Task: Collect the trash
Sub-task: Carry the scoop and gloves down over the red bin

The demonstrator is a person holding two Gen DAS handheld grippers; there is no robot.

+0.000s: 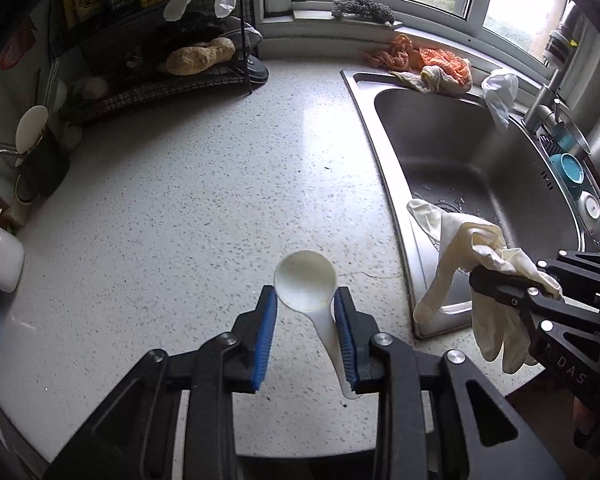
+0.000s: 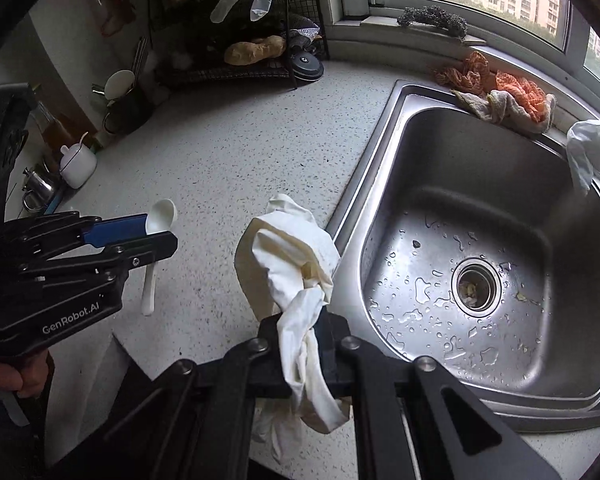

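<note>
Left gripper (image 1: 306, 312) clamped on a white plastic measuring scoop (image 1: 305, 280), blue-padded jaws pinching the handle just behind the bowl, bowl poking out ahead above the speckled counter (image 1: 180, 200). From the right wrist view, handle seen hanging down below the jaws, clear of the counter. Right gripper (image 2: 304, 344) closed on a crumpled cream rubber glove (image 2: 292, 256), jaws narrow around the bunched middle, cuff and fingers drooping either side, held near the edge of the steel sink (image 2: 384, 128).

Scoop: light, rigid, smooth, likely to pivot or slip if pinched only at the thin handle; best taken near the bowl neck, as here. Glove: soft, limp, very light, somewhat grippy; a bunched fold gives the securest hold, loose ends prone to snagging. Another white glove (image 2: 590, 152) draped on the sink's far rim, probably also trash.
</note>
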